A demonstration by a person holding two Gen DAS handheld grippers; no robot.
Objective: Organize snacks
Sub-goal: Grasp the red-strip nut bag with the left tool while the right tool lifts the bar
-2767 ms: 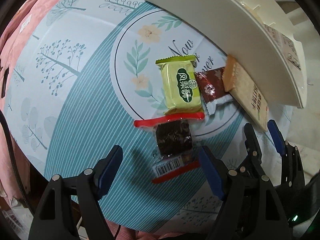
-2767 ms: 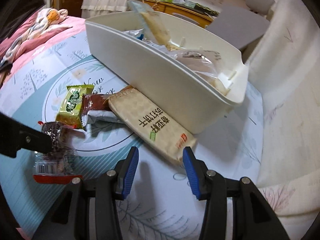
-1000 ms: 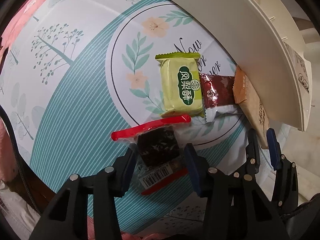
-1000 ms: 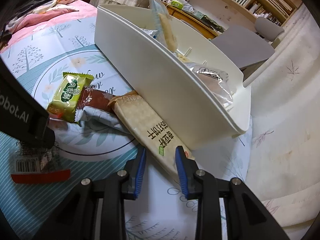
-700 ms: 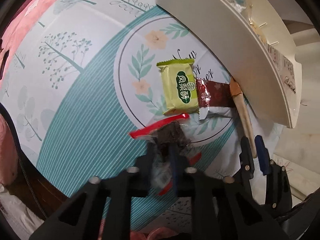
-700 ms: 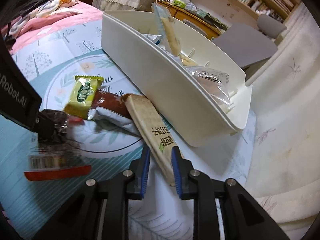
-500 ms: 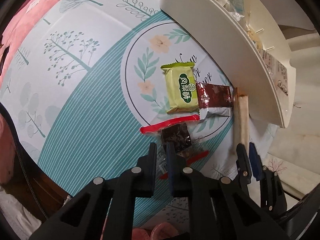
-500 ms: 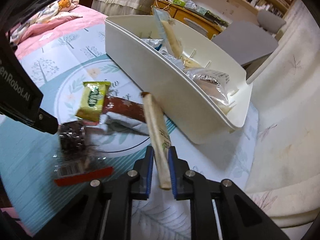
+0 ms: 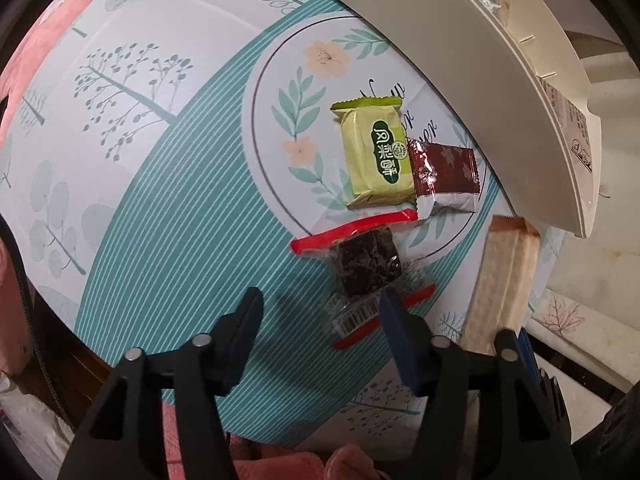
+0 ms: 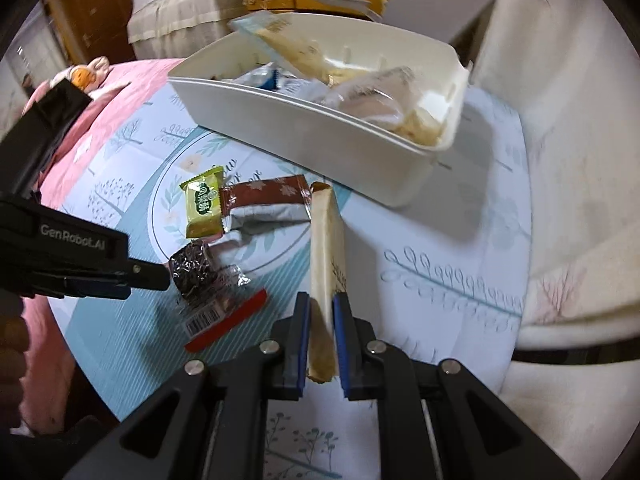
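Snacks lie loose on a round tablecloth (image 9: 160, 184) printed with trees and teal stripes, all in front of a long white bin (image 10: 320, 136) that already has several packets in it. Nearest the bin's front wall is a brown packet (image 9: 444, 178), and touching its far side from the bin is a green packet (image 9: 376, 156). Farther from the bin lies a clear packet (image 9: 366, 268) with red ends and a dark square cake inside.

The left gripper (image 9: 320, 320) points down over the cloth with its jaws opening; the clear packet lies flat just ahead of them, its barcode end beside the blue pad (image 9: 394, 316), and neither pad presses on it.

The right gripper (image 10: 321, 312) is clamped narrow on one end of a long tan cracker packet (image 10: 326, 248). The packet stands on edge, its free end toward the bin's front wall and just beside the brown packet.
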